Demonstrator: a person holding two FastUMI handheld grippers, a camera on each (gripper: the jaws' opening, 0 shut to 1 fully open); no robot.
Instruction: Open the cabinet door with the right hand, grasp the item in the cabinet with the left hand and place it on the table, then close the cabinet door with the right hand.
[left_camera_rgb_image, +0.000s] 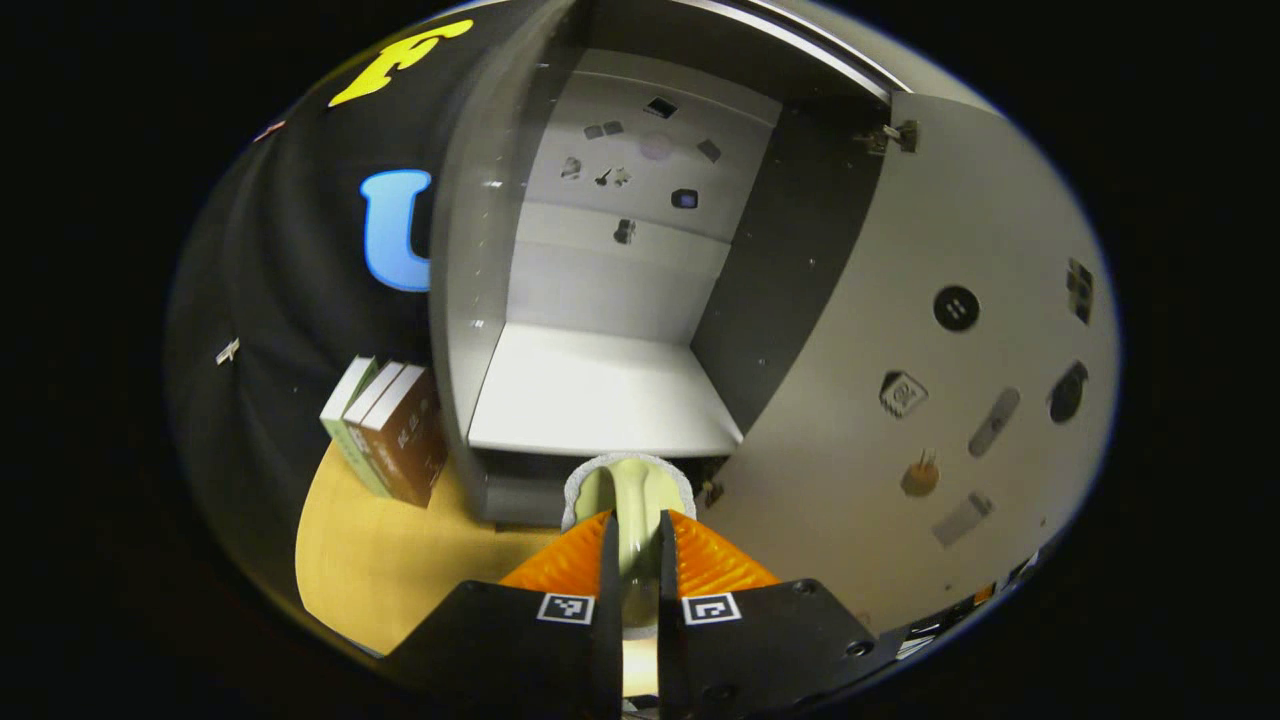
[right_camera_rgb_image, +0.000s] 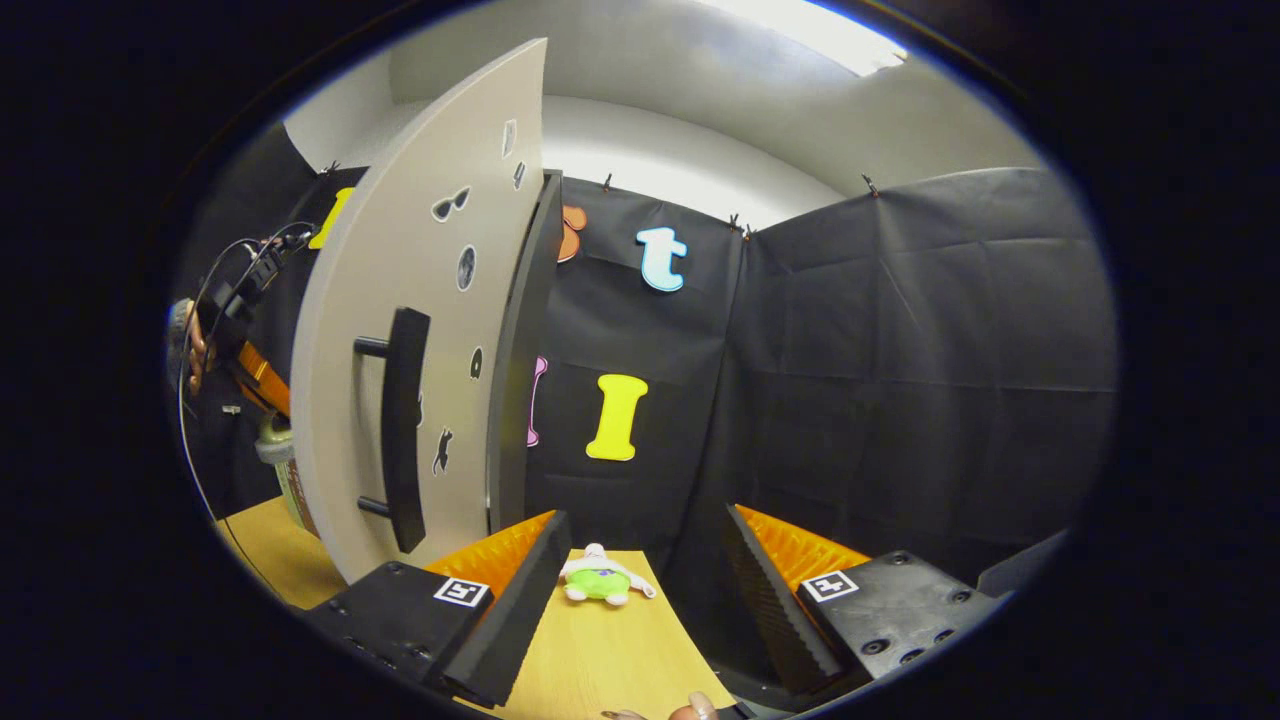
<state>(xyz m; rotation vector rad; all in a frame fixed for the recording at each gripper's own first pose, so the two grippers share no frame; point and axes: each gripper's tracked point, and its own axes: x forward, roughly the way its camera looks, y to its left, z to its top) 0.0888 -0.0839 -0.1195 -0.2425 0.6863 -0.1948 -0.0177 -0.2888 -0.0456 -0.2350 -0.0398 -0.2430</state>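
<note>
In the left gripper view, my left gripper (left_camera_rgb_image: 637, 545) is closed tight on the item (left_camera_rgb_image: 632, 490), a pale greenish thing with a white fuzzy rim. Both fingers (left_camera_rgb_image: 570, 560) press on its sides. The item sits just in front of the cabinet (left_camera_rgb_image: 470, 300), out past the front edge of the white shelf (left_camera_rgb_image: 600, 395), and above the yellow wooden surface (left_camera_rgb_image: 370, 560). I cannot tell if it touches the surface. The shelf is bare and bright. The back wall of the cabinet has little stickers (left_camera_rgb_image: 650, 150) on it. The cabinet door (left_camera_rgb_image: 950, 400) is swung wide open to the right, and its inner face has more small stickers. To the left of the cabinet, a few books (left_camera_rgb_image: 385, 430) stand side by side on the surface, close to the cabinet's side. In the right gripper view, my right gripper (right_camera_rgb_image: 645, 580) is wide open and holds nothing. Its fingers (right_camera_rgb_image: 520, 590) are well apart. Between them, farther off, a small toy (right_camera_rgb_image: 600, 582) in green and white lies on the surface (right_camera_rgb_image: 610, 660). The open door (right_camera_rgb_image: 420, 330) stands to the left, and I see its outer face with a dark bar handle (right_camera_rgb_image: 402, 425) and some stickers. My gripper is near the door but does not touch the handle. Past the door's left edge I can see the other gripper (right_camera_rgb_image: 255, 375) with the item (right_camera_rgb_image: 272, 440) below it.
</note>
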